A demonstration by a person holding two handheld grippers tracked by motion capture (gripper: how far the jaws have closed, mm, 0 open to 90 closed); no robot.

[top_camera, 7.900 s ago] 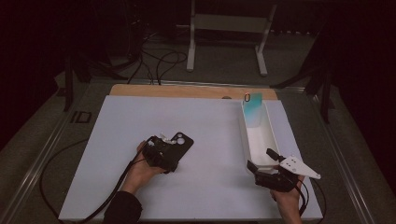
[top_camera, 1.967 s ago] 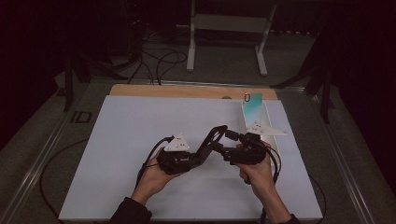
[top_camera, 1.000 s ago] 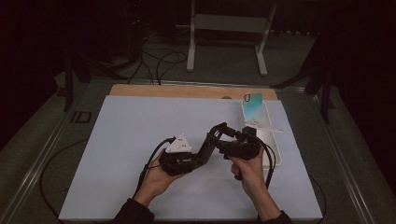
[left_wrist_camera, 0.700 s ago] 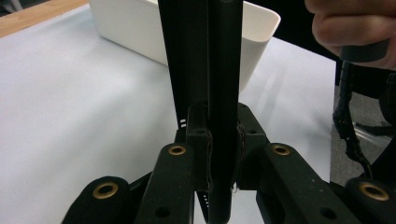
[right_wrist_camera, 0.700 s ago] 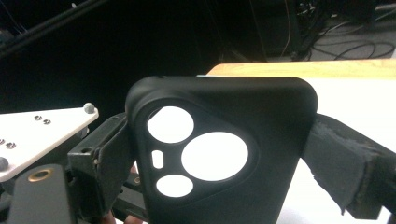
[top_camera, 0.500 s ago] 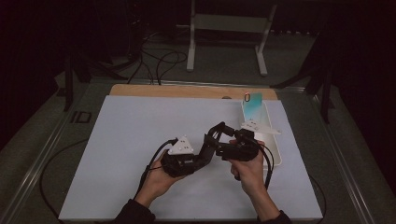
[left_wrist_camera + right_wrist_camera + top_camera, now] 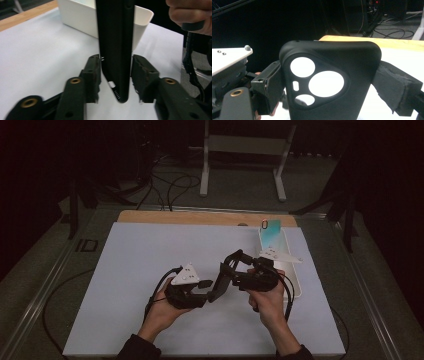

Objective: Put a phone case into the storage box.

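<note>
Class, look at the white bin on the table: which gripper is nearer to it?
Right. The right gripper hovers just beside the white bin, holding the black phone case; the left gripper is farther off, beyond the case.

Matt black rubbery phone case [image 7: 332, 82], glossy white plastic bin [image 7: 80, 17]

No legible text, labels, brands, numbers or signs on any item; the mark on the floor at 9 o'clock is too blurred to read.
</note>
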